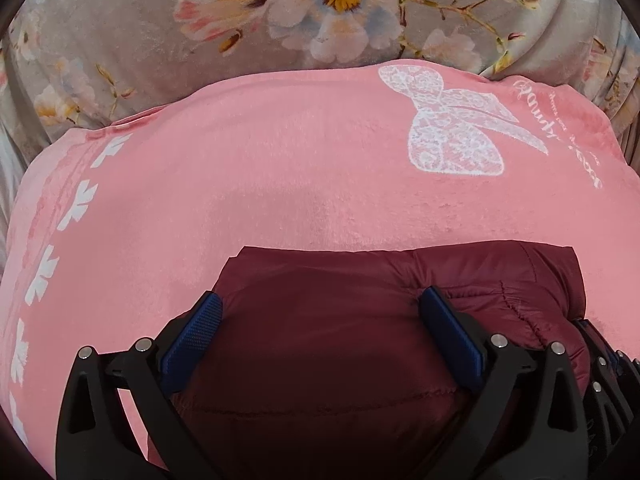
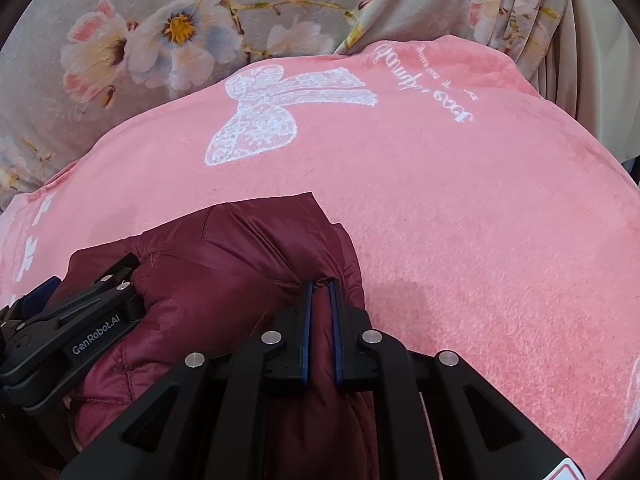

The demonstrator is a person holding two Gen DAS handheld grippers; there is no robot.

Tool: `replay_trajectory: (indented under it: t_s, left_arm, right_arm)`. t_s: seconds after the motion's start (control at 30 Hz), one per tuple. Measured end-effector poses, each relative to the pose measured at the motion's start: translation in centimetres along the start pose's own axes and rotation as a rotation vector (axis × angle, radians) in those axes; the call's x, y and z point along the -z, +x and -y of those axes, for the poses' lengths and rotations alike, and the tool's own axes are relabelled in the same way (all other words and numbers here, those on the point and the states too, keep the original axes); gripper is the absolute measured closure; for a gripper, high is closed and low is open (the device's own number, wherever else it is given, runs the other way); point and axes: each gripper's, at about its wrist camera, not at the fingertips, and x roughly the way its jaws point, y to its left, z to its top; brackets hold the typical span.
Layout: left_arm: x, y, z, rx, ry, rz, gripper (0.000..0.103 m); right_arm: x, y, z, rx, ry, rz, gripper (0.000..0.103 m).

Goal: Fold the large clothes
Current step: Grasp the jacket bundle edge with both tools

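Pink fleece blanket [image 1: 280, 184] covers the whole work surface; I see a white lace bow print [image 1: 456, 128] and white script on it, and a column of white leaf motifs [image 1: 76, 204] along its left border. Behind it lies a grey floral cover [image 1: 160, 40], bunched into folds at the far right.

On the near part of the blanket sits the maroon quilted jacket [image 2: 224, 264], gathered into a puffy bundle. Its far edge runs left to right across the left wrist view, so I read its long axis as crosswise to both grippers. I cannot tell which end is the collar.

My left gripper [image 1: 316, 312] rests over the jacket with its blue pads spread wide, nothing between them pinched. My right gripper [image 2: 320, 292] has its pads drawn nearly together, clamping a ridge of jacket fabric at the bundle's right side. The two grippers are near each other.
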Motion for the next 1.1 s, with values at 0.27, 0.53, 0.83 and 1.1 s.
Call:
replay_trajectory:
  t_s: [0.27,0.53,0.83,1.1]
  left_arm:
    - [0.2,0.2,0.2,-0.009,-0.001,0.015,0.005]
    - [0.3,0.3,0.4,-0.018,0.0,0.022,0.005]
    - [0.3,0.3,0.5,-0.029,0.008,0.022,0.005]
    - [0.2,-0.2,-0.6,0.024,0.004,0.004,0.005]
  right_arm:
    - [0.0,0.0,0.0,-0.005,0.007,0.001,0.095]
    - [-0.1,0.0,-0.1,0.003,-0.002,0.001,0.095]
    - [-0.2,0.0,0.0,-0.003,0.004,0.001,0.095]
    - [-0.3,-1.5,3.8,-0.191,0.178,-0.038,0.089]
